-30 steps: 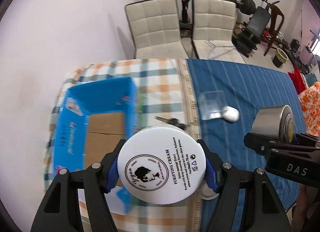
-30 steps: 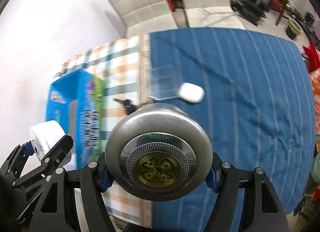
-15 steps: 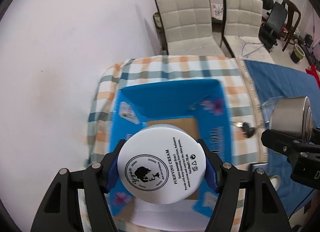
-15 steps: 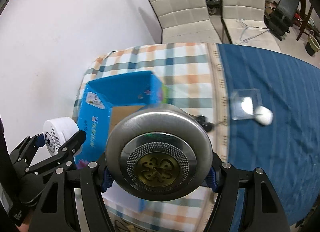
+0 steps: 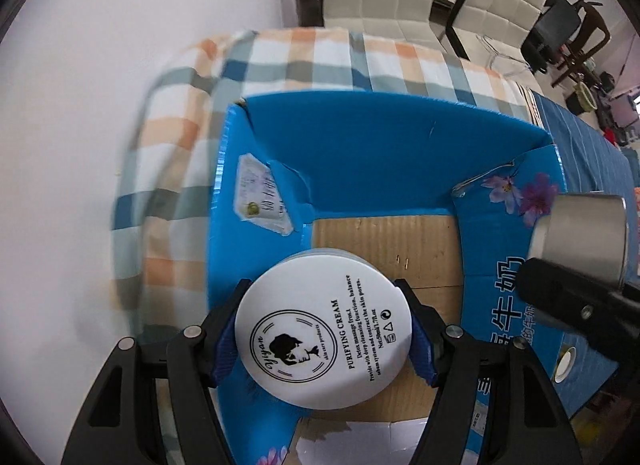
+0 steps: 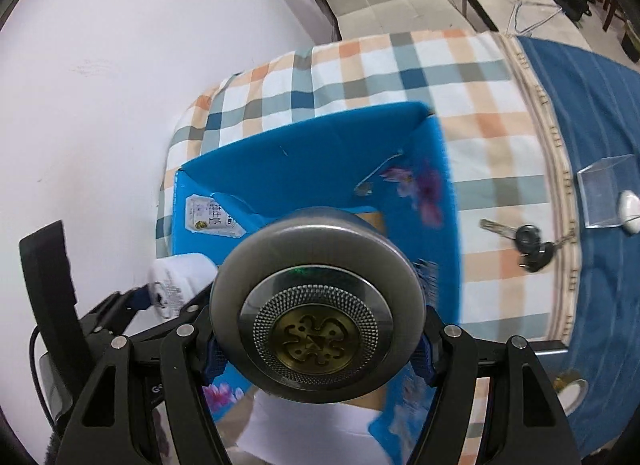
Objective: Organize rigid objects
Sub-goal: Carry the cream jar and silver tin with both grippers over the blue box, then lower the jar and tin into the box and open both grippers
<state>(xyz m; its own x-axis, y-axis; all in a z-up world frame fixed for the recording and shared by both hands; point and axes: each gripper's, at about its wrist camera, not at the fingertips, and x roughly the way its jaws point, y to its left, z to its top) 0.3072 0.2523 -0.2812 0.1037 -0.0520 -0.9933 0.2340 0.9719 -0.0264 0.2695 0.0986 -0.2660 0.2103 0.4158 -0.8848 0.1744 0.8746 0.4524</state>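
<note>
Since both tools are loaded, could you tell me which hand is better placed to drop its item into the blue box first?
Probably the left: its cream jar hangs directly over the blue box's cardboard floor, while the right tool's metal tin sits nearer the box's wall.

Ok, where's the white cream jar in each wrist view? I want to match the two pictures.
Left wrist: the white cream jar sits low in the centre, clamped in the left tongs, over the box's brown floor.
Right wrist: same jar at left of centre, seen side-on beside the metal tin.
Shared landmark: the blue cardboard box, with its white sticker on the left inner wall.
</note>
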